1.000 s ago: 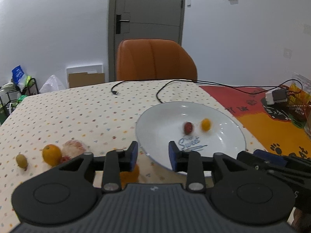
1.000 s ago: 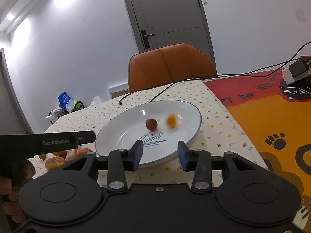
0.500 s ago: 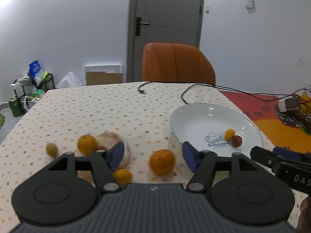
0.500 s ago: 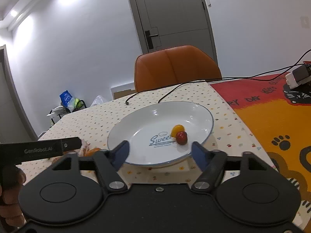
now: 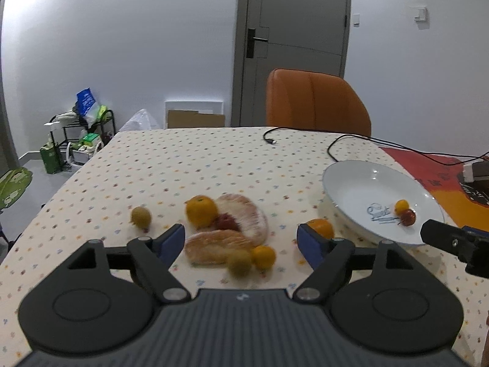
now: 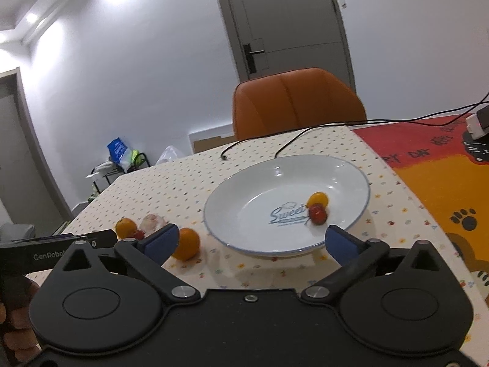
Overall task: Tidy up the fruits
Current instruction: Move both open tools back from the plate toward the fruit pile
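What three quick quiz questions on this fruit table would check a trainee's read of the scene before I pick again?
1. True or false: the left tool is shut on a fruit.
2. How many fruits lie in the white plate? A) none B) two C) four
3. Fill in: the orange nearest the plate lies on the ____, outside the rim.

Key
1. False: both it and the right tool are open and hold nothing.
2. B: a small yellow fruit and a small red fruit, touching.
3. Tablecloth.
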